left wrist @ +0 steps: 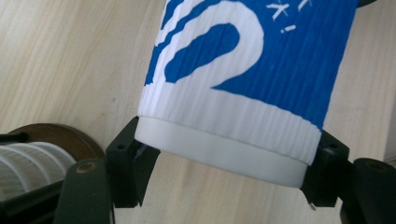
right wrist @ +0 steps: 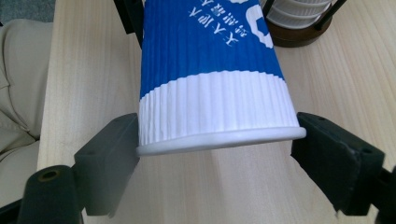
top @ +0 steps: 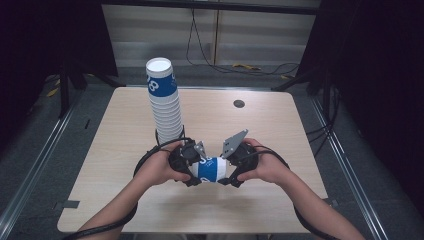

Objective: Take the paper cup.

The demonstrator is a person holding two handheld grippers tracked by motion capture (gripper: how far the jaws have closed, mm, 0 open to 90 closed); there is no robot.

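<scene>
You hold the paper cup [top: 210, 169] level above the table [top: 280, 130], just in front of the cup stack [top: 164, 102]. Your left gripper [left wrist: 224, 175] clamps its base, your right gripper [right wrist: 219, 154] pinches its rim. Squeeze harder and it may crumple; pulling apart could slip one grip.

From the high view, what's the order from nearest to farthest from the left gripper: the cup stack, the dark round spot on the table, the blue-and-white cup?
1. Blue-and-white cup, in the left gripper.
2. Cup stack, just behind it.
3. Dark round spot, far right of the table.
</scene>
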